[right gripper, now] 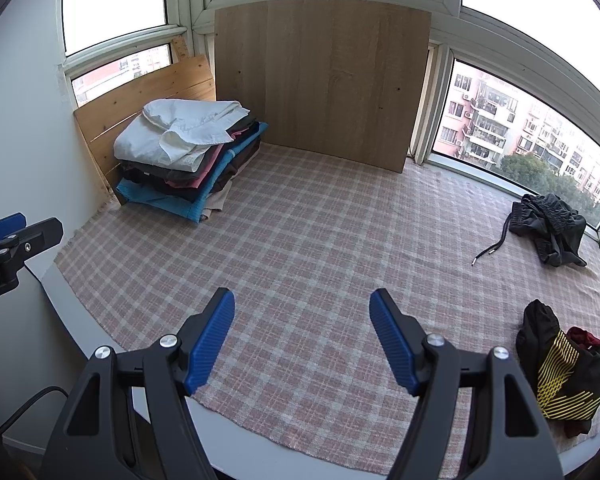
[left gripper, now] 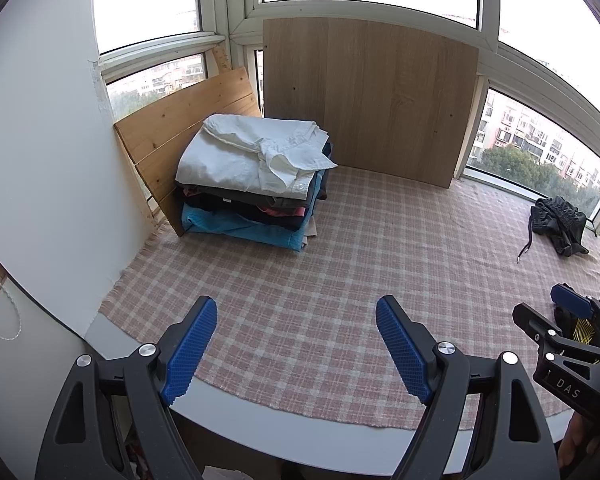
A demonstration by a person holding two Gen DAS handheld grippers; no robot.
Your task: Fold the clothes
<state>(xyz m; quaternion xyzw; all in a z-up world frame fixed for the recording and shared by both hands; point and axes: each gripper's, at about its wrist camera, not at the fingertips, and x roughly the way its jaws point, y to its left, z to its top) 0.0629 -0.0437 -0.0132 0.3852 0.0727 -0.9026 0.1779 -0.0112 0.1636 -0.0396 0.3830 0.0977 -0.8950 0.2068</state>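
A stack of folded clothes (left gripper: 252, 184) with a white shirt (left gripper: 252, 152) on top sits at the back left on the pink plaid cloth (left gripper: 340, 264); it also shows in the right wrist view (right gripper: 188, 160). A crumpled black garment with a drawstring (right gripper: 548, 228) lies at the far right. A black garment with yellow lines (right gripper: 564, 376) lies at the near right. My left gripper (left gripper: 296, 320) is open and empty above the cloth's front. My right gripper (right gripper: 302, 312) is open and empty, left of the yellow-lined garment.
A tall wooden board (left gripper: 364, 96) leans against the windows at the back, and a slatted pine board (left gripper: 188, 128) stands behind the stack. A white wall (left gripper: 40, 140) closes the left side. The cloth's front edge (right gripper: 260, 424) overhangs a white sill.
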